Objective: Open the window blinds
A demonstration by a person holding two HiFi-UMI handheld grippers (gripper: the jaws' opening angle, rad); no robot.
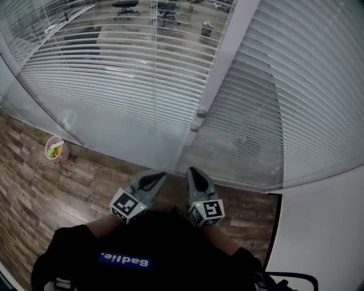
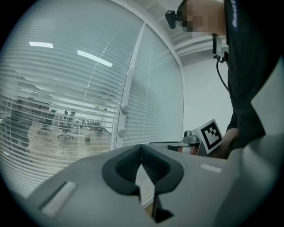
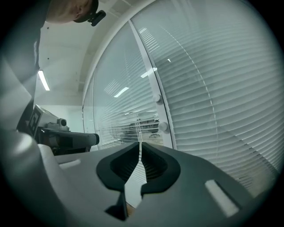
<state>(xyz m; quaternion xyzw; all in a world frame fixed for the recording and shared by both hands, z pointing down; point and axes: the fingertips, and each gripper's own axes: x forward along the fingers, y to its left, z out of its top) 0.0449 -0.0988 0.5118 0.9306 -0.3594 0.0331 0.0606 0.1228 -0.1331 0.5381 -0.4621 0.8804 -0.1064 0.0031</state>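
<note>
White slatted blinds cover two glass panes. On the left blinds (image 1: pixel 114 68) the slats are tilted, so an office shows through; the right blinds (image 1: pixel 301 96) look closed. Between them runs a grey frame post (image 1: pixel 222 62) with two round knobs (image 1: pixel 201 113), also visible as knobs (image 2: pixel 124 109) and knobs (image 3: pixel 156 98). A thin cord (image 1: pixel 154 85) hangs before the left blinds. My left gripper (image 1: pixel 161 175) and right gripper (image 1: pixel 192 169) are held side by side low before the post, apart from it. The left gripper (image 2: pixel 141 147) is shut and empty. The right gripper (image 3: pixel 141 144) has its tips together with nothing between them.
A wood-pattern floor (image 1: pixel 85 176) runs up to the glass. A small cup with green contents (image 1: pixel 55 149) stands on it at the left. A white wall (image 1: pixel 324 227) closes the right side. Office chairs (image 1: pixel 126 7) stand beyond the glass.
</note>
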